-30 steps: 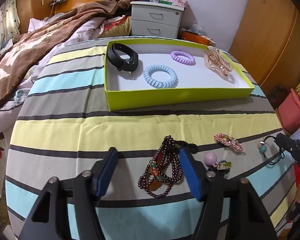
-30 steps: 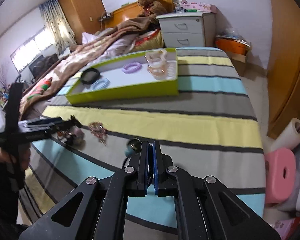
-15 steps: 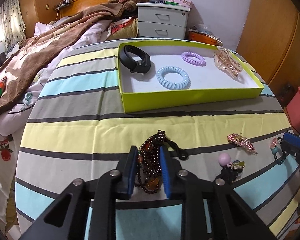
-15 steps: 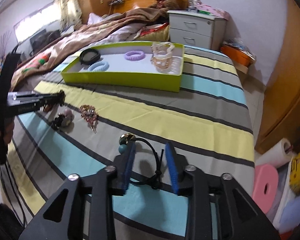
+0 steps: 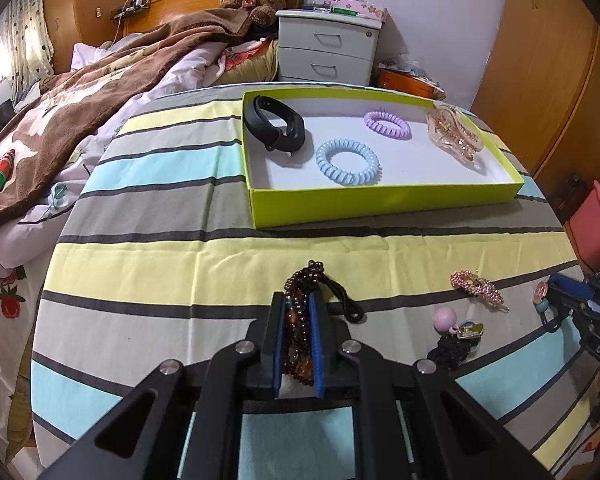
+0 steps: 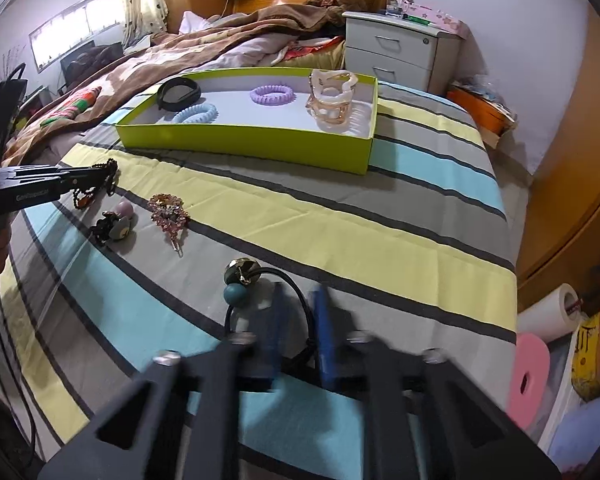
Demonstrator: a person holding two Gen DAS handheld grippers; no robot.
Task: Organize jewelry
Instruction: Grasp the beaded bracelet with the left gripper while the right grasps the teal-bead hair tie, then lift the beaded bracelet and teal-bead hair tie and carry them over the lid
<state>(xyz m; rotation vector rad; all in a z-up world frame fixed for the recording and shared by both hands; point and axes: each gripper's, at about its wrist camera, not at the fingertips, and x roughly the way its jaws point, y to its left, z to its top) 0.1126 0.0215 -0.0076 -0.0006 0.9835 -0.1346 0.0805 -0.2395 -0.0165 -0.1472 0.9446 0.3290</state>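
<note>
Left jaws now clamped on bead necklace point(image 5: 298, 322), right jaws narrowed around hair tie point(image 6: 288, 300)

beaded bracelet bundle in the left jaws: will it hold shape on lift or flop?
The beaded bracelet bundle probably flops: loose strands already bulge past the left gripper. Its black cord trails on the striped cloth, so it may drag. Glossy round beads could slip if the pinch is loose.
</note>
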